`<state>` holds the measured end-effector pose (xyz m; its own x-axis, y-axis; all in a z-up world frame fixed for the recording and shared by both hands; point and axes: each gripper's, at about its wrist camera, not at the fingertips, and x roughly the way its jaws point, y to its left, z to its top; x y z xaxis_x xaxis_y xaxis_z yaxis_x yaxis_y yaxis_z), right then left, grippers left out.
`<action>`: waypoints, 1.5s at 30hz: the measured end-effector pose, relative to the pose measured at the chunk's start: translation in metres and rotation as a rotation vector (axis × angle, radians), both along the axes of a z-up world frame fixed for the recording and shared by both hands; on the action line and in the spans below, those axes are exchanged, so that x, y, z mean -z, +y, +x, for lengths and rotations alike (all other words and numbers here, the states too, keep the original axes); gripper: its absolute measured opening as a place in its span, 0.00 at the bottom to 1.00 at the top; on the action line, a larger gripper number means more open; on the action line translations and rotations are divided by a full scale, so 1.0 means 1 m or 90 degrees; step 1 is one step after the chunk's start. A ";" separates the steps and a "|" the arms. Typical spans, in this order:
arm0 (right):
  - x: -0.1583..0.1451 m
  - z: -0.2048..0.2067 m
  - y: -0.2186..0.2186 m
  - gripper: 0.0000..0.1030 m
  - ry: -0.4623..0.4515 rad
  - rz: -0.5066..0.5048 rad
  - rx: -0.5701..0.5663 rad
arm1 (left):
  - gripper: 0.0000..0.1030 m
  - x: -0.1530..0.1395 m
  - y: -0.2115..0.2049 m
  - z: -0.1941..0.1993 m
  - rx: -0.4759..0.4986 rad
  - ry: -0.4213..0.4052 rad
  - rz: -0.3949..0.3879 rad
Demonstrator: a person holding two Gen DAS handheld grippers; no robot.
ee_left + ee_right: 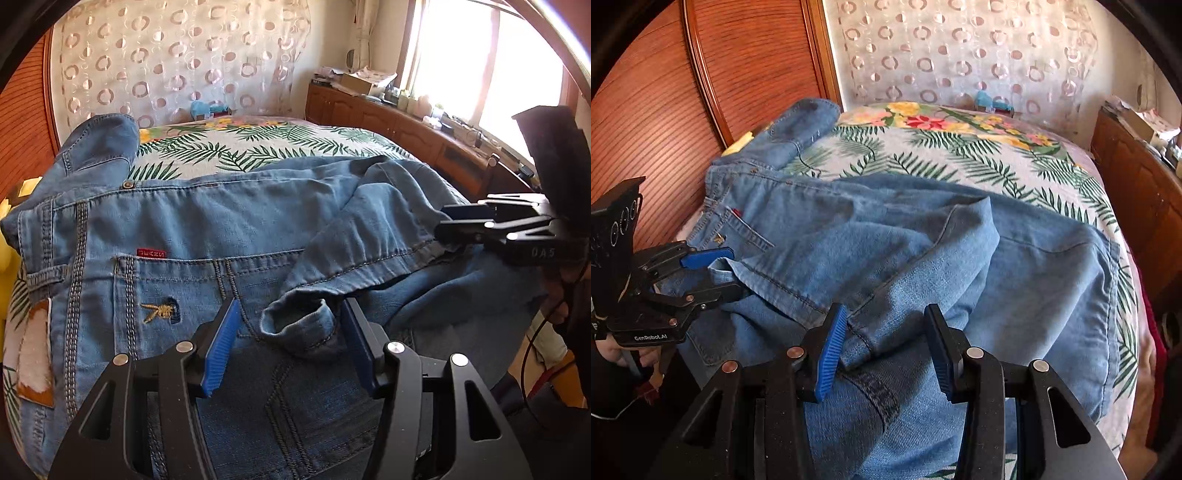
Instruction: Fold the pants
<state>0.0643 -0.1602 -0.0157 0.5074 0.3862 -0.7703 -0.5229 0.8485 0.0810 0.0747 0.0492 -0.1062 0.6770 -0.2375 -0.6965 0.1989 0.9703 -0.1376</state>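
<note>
Jeans (221, 221) are lying across the bed's (258, 147) near edge, legs doubled over; left tool (288, 343) and right tool (884, 350) are hovering apart around hems, so clamping likely comes next

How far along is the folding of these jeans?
About midway. The jeans lie on the bed with the legs brought over toward the waist. The left claw and right claw are open around the hem. Smoothing and another fold remain.
</note>
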 end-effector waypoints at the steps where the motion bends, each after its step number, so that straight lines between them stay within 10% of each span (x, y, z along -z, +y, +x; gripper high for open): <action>1: 0.001 0.000 0.000 0.44 0.000 -0.005 0.001 | 0.45 0.000 0.001 -0.001 0.002 -0.002 -0.003; 9: 0.014 -0.002 0.002 0.43 0.012 -0.030 -0.003 | 0.12 -0.009 -0.008 -0.007 0.014 -0.027 0.003; 11: 0.017 0.003 0.002 0.15 0.012 -0.017 -0.015 | 0.09 -0.014 -0.010 -0.010 0.019 -0.034 0.006; 30: -0.122 -0.022 0.025 0.05 -0.208 0.105 -0.132 | 0.06 -0.130 0.040 -0.091 -0.040 -0.219 -0.021; 45: -0.118 0.009 0.126 0.05 -0.224 0.073 -0.245 | 0.06 -0.106 0.113 -0.123 -0.155 -0.197 -0.022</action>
